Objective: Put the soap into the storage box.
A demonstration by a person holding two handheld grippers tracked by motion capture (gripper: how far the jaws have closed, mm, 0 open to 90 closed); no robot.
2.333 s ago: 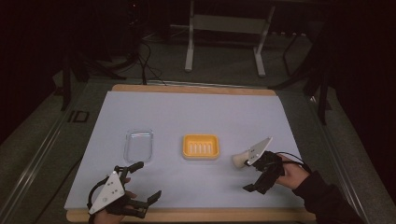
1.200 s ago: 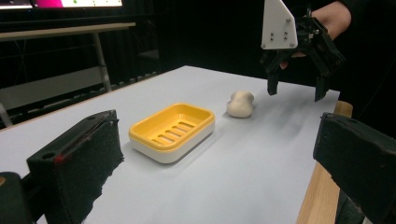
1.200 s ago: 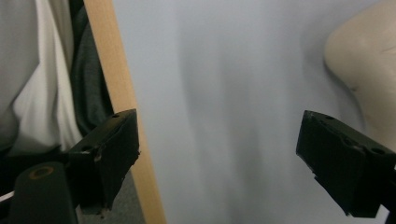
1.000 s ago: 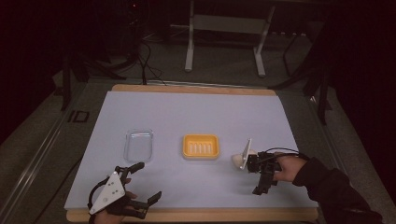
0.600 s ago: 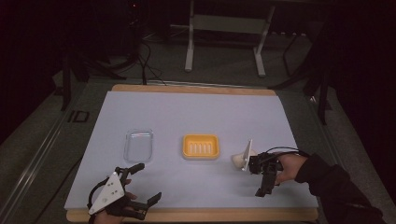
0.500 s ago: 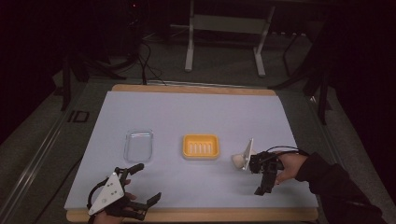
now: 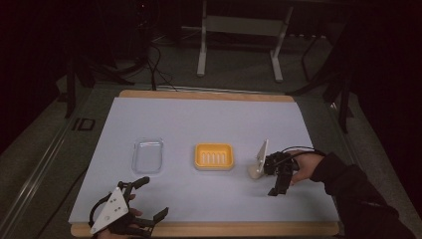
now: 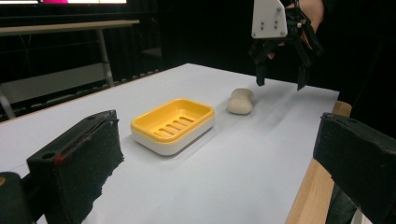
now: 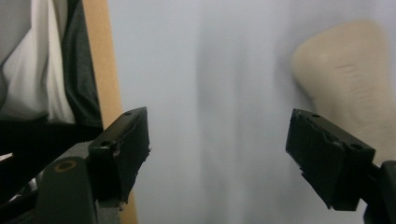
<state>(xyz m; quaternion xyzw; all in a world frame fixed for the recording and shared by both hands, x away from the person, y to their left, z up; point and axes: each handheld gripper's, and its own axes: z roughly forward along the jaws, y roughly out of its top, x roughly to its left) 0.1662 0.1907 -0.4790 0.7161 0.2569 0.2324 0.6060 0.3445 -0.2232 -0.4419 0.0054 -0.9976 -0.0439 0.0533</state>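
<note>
A beige soap bar (image 7: pixel 255 172) (image 8: pixel 241 101) lies on the white table, to the right of a yellow soap dish (image 7: pixel 214 156) (image 8: pixel 173 122) that has nothing in it. My right gripper (image 7: pixel 271 182) (image 8: pixel 280 80) hangs open just to the right of the soap, jaws pointing down at the table. In the right gripper view the soap (image 9: pixel 348 79) lies beyond the right jaw, outside the gap of the gripper (image 9: pixel 217 154). My left gripper (image 7: pixel 153 198) (image 8: pixel 219 168) stands open near the table's front left edge, with nothing between its jaws.
A clear plastic tray (image 7: pixel 148 156) lies left of the yellow dish. The table's wooden front edge (image 7: pixel 209 230) runs right by the left gripper. Metal stand legs (image 7: pixel 201 45) and cables are on the floor behind the table.
The right gripper has turned its jaws down toward the table and shifted slightly nearer the soap. The left gripper has barely moved.
</note>
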